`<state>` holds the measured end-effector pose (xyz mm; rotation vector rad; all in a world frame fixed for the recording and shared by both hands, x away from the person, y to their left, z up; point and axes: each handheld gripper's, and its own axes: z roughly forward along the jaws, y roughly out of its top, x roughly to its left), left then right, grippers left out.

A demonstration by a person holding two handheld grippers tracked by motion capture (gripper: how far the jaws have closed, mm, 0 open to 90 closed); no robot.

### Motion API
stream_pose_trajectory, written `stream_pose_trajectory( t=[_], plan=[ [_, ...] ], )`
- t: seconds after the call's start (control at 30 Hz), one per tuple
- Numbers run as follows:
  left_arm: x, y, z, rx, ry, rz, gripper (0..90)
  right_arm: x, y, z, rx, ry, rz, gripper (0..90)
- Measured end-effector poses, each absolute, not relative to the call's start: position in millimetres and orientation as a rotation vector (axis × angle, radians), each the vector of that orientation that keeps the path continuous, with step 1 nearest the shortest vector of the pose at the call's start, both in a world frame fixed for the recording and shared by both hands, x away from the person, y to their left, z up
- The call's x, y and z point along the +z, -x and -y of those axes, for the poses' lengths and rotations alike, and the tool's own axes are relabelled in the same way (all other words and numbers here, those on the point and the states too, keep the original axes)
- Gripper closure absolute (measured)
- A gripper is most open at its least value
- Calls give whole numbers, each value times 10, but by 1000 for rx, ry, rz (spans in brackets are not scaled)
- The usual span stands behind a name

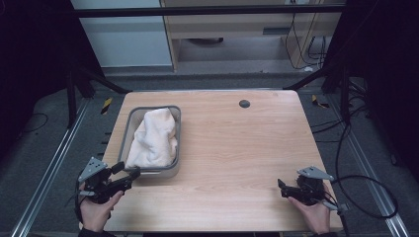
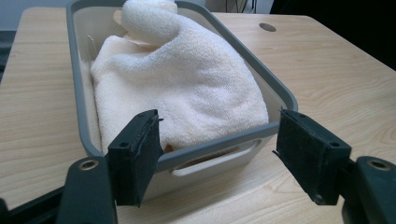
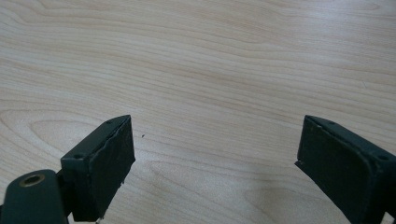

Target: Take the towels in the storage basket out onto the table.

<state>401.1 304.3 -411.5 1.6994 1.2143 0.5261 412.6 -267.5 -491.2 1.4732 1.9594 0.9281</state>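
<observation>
A cream towel (image 1: 154, 138) lies bunched in a grey-rimmed white tub (image 1: 154, 106) on the left part of the wooden table (image 1: 237, 148). My left gripper (image 1: 127, 171) hovers at the tub's near end, open. In the left gripper view its jaws (image 2: 217, 126) stand to either side of that near end of the tub (image 2: 275, 88), pressing on nothing, with the towel (image 2: 187, 84) heaped just beyond. My right gripper (image 1: 282, 190) rests low at the table's near right. Its open jaws (image 3: 215, 135) have only bare wood between them.
A round dark cable hole (image 1: 244, 103) sits near the table's far edge, right of the tub. Black cables (image 1: 365, 197) loop on the floor beside the table's right edge. Dark frame struts (image 1: 99, 79) stand behind the far corners.
</observation>
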Motion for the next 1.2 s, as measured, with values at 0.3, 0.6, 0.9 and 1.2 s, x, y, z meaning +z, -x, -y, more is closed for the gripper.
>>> stream_pose_trajectory(
  t=[0.3,0.6,0.9,1.2],
  plan=[
    [-3981,-4079,-3066,541,-1695,-1198,291,-4910,-4125,2670,913,-1469,-1960,107],
    [-3888,-4173,-3037,526,-1710,-1187,284,-4899,-4121,2665,905,-1470,-1954,105],
    [-3761,-4294,-2979,520,-1744,-1186,273,-4896,-4124,2664,903,-1470,-1952,102],
    [-3612,-4473,-2917,530,-1799,-1189,267,-4898,-4126,2663,897,-1473,-1956,98]
  ],
)
